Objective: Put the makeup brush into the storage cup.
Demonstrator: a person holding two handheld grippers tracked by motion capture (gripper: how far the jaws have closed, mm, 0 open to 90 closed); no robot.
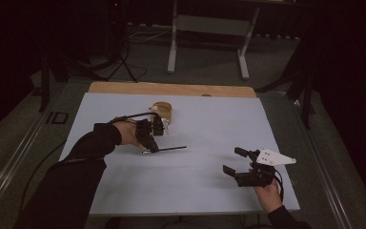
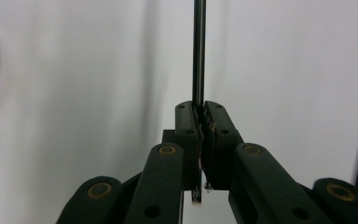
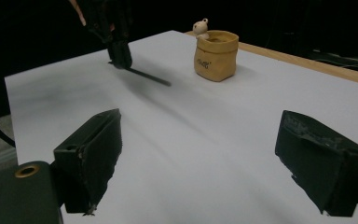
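A thin dark rod, perhaps a pen [image 1: 170,149], is clamped at one end by my left gripper [image 1: 151,149] and sticks out to the right just above the white table. In the left gripper view the pen [image 2: 198,51] runs straight up from the shut jaws of the left gripper [image 2: 202,108]. A tan pot [image 1: 162,110] with a small bear figure stands just behind that hand. My right gripper [image 1: 234,161] hovers open at the front right with nothing in it. The right gripper view shows the pot [image 3: 216,55], the pen [image 3: 149,77] and the left gripper [image 3: 119,54] beyond the right gripper [image 3: 198,140].
The white tabletop [image 1: 205,129] has a wooden strip [image 1: 171,88] along its far edge. A grey table frame [image 1: 209,28] stands on the floor beyond. Dark floor and rails flank both sides.
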